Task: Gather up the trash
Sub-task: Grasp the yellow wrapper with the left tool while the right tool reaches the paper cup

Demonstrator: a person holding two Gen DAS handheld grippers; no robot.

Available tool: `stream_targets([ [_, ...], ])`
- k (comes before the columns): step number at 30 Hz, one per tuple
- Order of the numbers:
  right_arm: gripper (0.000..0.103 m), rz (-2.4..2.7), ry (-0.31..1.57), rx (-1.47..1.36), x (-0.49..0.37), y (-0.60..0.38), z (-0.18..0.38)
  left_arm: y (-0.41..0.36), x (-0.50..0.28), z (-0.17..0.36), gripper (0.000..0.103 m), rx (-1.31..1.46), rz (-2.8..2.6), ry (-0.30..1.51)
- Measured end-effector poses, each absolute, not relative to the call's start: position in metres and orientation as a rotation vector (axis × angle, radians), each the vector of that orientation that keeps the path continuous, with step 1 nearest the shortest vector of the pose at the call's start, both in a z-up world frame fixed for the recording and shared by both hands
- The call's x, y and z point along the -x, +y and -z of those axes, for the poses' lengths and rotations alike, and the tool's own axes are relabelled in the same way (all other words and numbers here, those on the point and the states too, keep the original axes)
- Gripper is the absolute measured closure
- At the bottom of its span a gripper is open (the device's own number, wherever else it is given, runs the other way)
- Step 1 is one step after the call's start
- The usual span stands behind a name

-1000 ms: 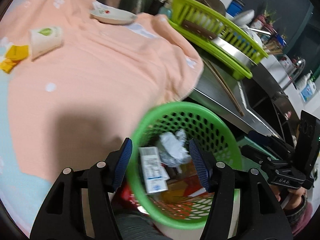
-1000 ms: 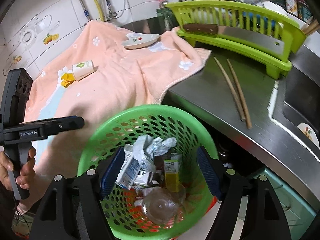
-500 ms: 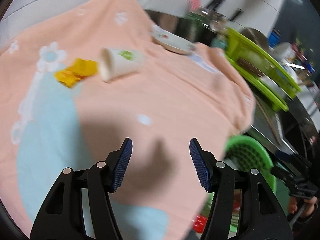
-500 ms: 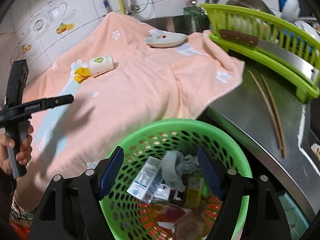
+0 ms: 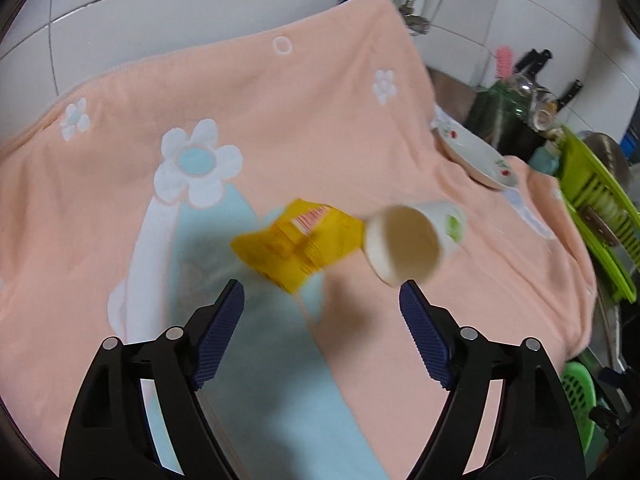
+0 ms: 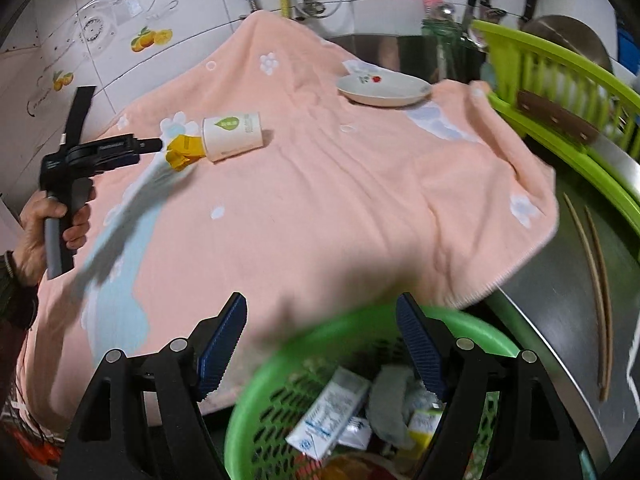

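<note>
I am working over the towel point(image 5: 320, 120); the basket point(image 6: 280, 380) is sitting below its edge under my right gripper point(image 6: 320, 344), fingers spread and empty. My left gripper point(image 5: 320, 312), spread wide, is nearing the cup point(image 5: 408, 240) touching the wrapper point(image 5: 296, 244); a skewed closure risks rolling the cup away
</note>
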State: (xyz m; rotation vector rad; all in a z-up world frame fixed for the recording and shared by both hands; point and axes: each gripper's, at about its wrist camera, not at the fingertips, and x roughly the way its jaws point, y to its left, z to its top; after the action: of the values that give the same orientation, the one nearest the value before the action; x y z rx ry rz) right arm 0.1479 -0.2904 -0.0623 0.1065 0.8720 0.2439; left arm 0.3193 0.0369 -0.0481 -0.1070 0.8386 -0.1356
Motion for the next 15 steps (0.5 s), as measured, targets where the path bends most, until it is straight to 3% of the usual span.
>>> stream_targets([
  [5,0.029,-0.273,0.870,-0.085,-0.174,-0.274,0.060,0.041,-0.347,0.059,0.012,0.122,0.173,0.856],
  [15,0.029,-0.319,0.882,-0.027,-0.217,-0.246,0.064,0.039,-0.387,0.093,0.015,0.119,0.209,0.908],
])
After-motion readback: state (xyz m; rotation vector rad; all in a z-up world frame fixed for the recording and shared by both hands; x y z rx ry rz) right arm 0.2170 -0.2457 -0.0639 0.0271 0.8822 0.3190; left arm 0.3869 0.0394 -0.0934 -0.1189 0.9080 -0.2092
